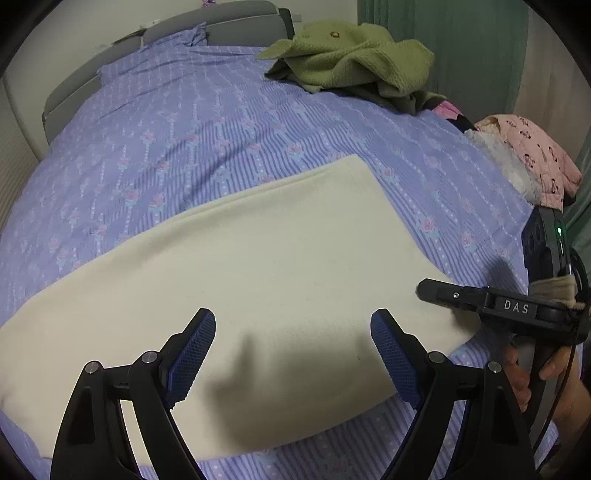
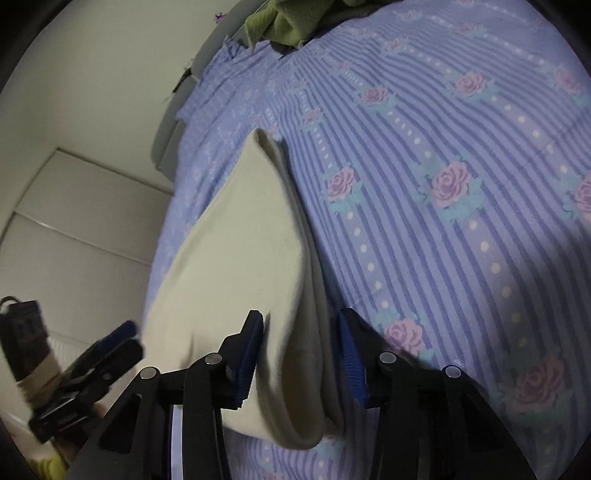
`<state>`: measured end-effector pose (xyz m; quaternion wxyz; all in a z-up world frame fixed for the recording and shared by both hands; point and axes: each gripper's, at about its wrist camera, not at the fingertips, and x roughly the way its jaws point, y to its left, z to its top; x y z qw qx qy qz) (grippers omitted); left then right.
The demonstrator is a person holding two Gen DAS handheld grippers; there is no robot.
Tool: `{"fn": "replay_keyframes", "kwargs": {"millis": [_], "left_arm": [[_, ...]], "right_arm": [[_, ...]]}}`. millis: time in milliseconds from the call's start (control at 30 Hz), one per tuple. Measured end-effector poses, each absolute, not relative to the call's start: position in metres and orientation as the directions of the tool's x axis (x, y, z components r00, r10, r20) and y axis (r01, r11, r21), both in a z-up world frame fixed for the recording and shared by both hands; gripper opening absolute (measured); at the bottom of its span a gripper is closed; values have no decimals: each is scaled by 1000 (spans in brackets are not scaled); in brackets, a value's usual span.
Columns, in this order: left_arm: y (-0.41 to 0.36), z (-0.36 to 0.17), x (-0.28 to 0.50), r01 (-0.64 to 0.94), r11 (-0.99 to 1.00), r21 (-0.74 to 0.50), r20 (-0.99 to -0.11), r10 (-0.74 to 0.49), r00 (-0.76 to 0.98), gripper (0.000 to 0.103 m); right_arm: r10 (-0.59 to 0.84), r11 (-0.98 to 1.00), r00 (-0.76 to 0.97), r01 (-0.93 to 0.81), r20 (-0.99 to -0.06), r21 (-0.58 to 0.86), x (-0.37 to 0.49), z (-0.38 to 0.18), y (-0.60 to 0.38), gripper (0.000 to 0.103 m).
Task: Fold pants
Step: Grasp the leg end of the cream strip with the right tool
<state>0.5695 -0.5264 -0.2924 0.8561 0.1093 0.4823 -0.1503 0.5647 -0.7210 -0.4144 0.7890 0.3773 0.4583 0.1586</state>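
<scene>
The cream pants [image 1: 258, 258] lie folded flat in a long band on the purple flowered bedsheet [image 1: 166, 129]. My left gripper [image 1: 293, 332] hovers open over their near edge with nothing between its blue pads [image 1: 195, 354]. My right gripper [image 2: 301, 332] straddles the pants' [image 2: 236, 258] thick folded end. The cloth layers sit loosely between its fingers, not visibly pinched. In the left wrist view the right gripper [image 1: 421, 288] reaches in from the right over the pants' right end, held by a hand [image 1: 554, 369]. The left gripper [image 2: 122, 336] shows at the lower left of the right wrist view.
A crumpled green garment [image 1: 351, 55] lies at the far side of the bed. A pink printed garment [image 1: 535, 155] sits at the right edge. A grey headboard [image 1: 236, 18] and a green curtain [image 1: 461, 48] stand behind. The striped bedsheet [image 2: 443, 184] stretches right of the pants.
</scene>
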Motion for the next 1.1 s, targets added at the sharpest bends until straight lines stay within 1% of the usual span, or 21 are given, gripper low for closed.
{"fn": "replay_keyframes", "kwargs": {"millis": [133, 267, 367, 400, 433, 567, 633, 700, 733, 800, 867, 900, 1000, 1100], "left_arm": [[-531, -299, 577, 361, 932, 29, -866, -156, 474, 86], [-532, -296, 579, 352, 936, 4, -869, -171, 464, 86], [-532, -290, 577, 356, 934, 4, -869, -173, 464, 86], [-533, -288, 576, 359, 933, 2, -868, -176, 465, 86], [-533, -286, 575, 358, 934, 0, -866, -179, 467, 86], [-531, -279, 570, 355, 935, -21, -861, -198, 469, 86], [-527, -276, 568, 359, 933, -9, -859, -191, 476, 86], [-517, -271, 564, 357, 934, 27, -853, -165, 495, 86], [-512, -269, 563, 356, 934, 40, -850, -155, 503, 86], [-495, -262, 558, 358, 930, 84, -835, -130, 534, 86], [-471, -255, 551, 363, 923, 125, -821, -109, 561, 86], [-457, -250, 548, 358, 925, 128, -819, -105, 565, 86], [-410, -236, 541, 327, 936, 134, -816, -83, 572, 86], [-359, -222, 533, 283, 949, 137, -810, -57, 583, 86]], "right_arm": [[648, 644, 480, 67, -591, 762, 589, -422, -715, 43], [717, 570, 442, 73, -539, 819, 621, -434, -711, 42], [742, 526, 432, 98, -513, 845, 623, -440, -713, 39], [739, 525, 439, 100, -511, 845, 622, -440, -714, 35], [728, 535, 436, 119, -528, 836, 622, -442, -713, 32], [676, 541, 450, 234, -583, 808, 622, -441, -709, 30], [619, 590, 459, 263, -637, 764, 621, -427, -702, 20], [547, 662, 486, 246, -681, 708, 612, -401, -689, 16], [523, 685, 492, 243, -696, 686, 612, -391, -683, 15], [443, 756, 522, 220, -729, 617, 605, -355, -668, 14], [327, 850, 528, 198, -784, 488, 607, -319, -647, 14], [254, 900, 536, 175, -806, 399, 608, -299, -631, 14], [123, 965, 544, 129, -830, 228, 613, -254, -593, 14], [59, 986, 549, 100, -834, 136, 614, -224, -563, 13]]}}
